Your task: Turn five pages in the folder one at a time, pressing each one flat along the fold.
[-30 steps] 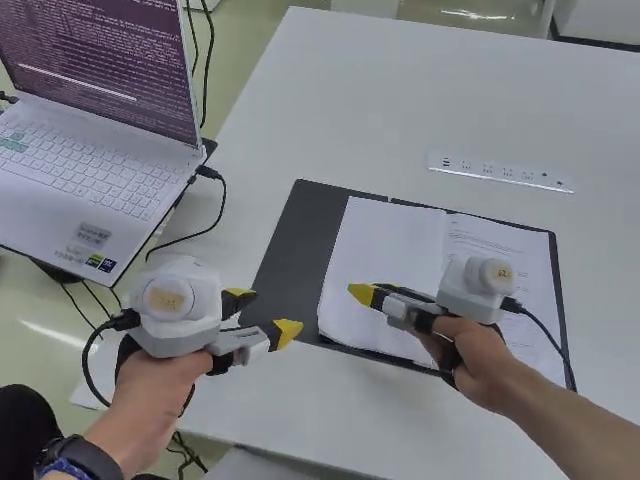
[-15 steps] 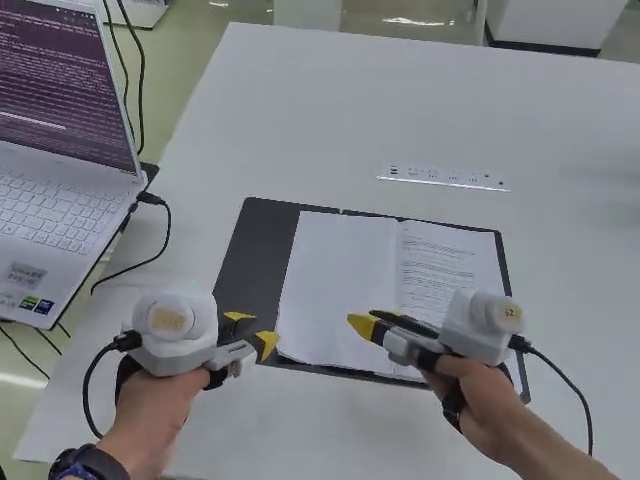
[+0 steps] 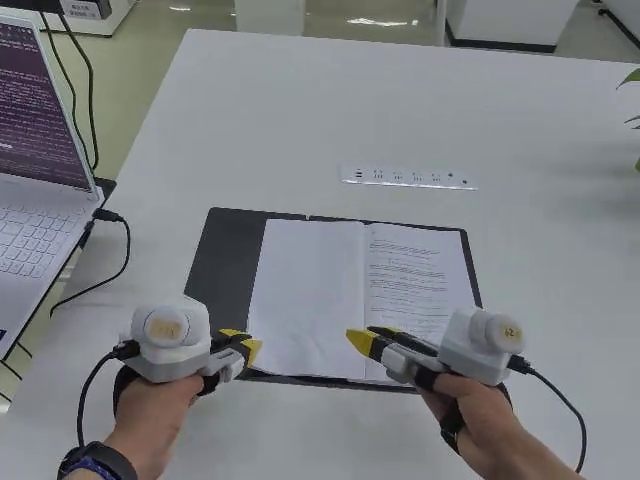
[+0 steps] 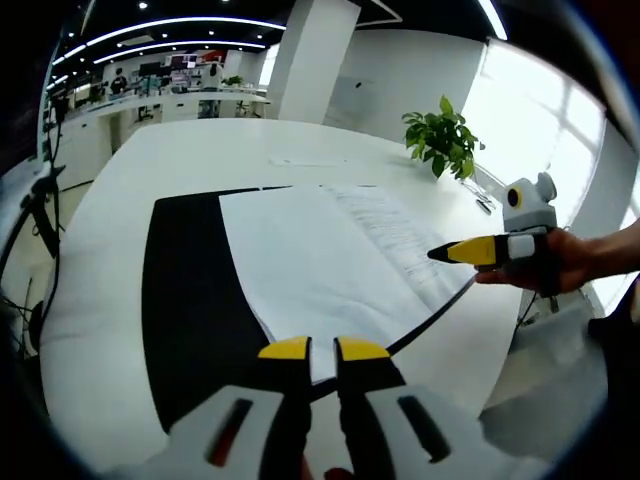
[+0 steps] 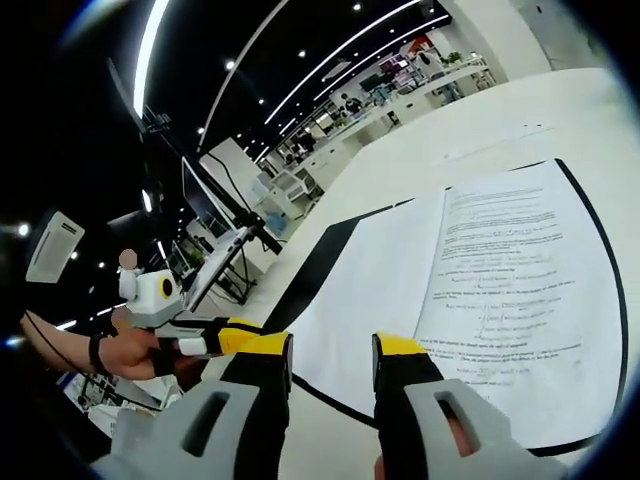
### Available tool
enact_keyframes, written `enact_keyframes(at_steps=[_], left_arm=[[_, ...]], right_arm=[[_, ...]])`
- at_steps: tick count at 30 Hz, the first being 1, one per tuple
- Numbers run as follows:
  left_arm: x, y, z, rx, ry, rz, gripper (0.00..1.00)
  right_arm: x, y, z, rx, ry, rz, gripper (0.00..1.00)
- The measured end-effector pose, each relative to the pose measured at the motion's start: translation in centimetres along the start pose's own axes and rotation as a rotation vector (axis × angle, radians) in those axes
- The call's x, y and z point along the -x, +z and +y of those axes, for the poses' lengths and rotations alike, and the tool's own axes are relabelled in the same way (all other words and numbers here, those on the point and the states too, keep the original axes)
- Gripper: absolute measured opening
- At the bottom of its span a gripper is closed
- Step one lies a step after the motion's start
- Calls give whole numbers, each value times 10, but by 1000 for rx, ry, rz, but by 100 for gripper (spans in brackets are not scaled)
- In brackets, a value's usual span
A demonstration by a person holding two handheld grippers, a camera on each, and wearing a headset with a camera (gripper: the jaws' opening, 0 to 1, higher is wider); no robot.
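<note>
The black folder [image 3: 225,262] lies open on the white table, with a blank white page [image 3: 305,290] on the left and a printed page [image 3: 415,280] on the right. My left gripper [image 3: 243,348] hovers at the folder's near left edge, by the blank page's bottom corner [image 4: 300,330]. Its yellow tips are almost together with nothing between them [image 4: 322,348]. My right gripper [image 3: 362,340] hangs over the near edge close to the fold, jaws apart and empty [image 5: 332,345]. Each gripper appears in the other's view: the right gripper [image 4: 450,252] and the left gripper [image 5: 235,333].
An open laptop [image 3: 30,200] stands at the far left, with a black cable [image 3: 100,275] running toward the folder. A white power strip [image 3: 408,178] lies beyond the folder. A potted plant [image 4: 440,140] is off to the right. The table [image 3: 300,100] stretches away behind.
The head camera has swung right, so the laptop slid left. My left gripper's jaws have gone from wide apart to almost together. Both grippers still hover at the folder's near edge.
</note>
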State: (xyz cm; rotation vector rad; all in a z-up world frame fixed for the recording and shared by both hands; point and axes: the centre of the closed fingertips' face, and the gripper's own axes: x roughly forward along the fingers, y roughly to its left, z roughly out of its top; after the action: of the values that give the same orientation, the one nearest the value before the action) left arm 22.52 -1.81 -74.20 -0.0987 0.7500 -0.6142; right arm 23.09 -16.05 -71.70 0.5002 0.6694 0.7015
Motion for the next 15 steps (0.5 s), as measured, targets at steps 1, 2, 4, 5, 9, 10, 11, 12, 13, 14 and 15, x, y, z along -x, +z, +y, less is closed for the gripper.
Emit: enact_keyframes(at_steps=[1,2,4,5,9,10,11,12,13,14,15], left_arm=[[-1,-2,-2,7,-2,4,6],[-3,-3,-2,10,-2,6,5],[-6,-6,-1,20,-1,12,2],[-9,-7,-1,25,-1,13,1],[-17,-9,3,43,1,17,0],[-20,-12,5,45,6,26,0],[-22,-13,6,45,8,30,0],[-24,-16,6,55,2,47,0],[-25,-19,6,49,0,62,0],[-27,-21,6,36,3,68,0],[-28,-23,5,34,-2,74,0]], right_arm=[[2,-2,-1,-1,-3,4,30],[3,-3,-2,0,-5,8,30],[6,-6,-3,-1,-8,13,30],[7,-6,-4,-2,-11,15,30],[9,-9,-3,2,-13,35,30],[8,-9,-2,5,-13,39,30],[8,-9,-2,8,-12,43,29],[8,-8,0,12,-12,46,29],[8,-7,1,13,-12,47,29],[7,-7,1,16,-11,47,29],[7,-6,2,16,-11,45,29]])
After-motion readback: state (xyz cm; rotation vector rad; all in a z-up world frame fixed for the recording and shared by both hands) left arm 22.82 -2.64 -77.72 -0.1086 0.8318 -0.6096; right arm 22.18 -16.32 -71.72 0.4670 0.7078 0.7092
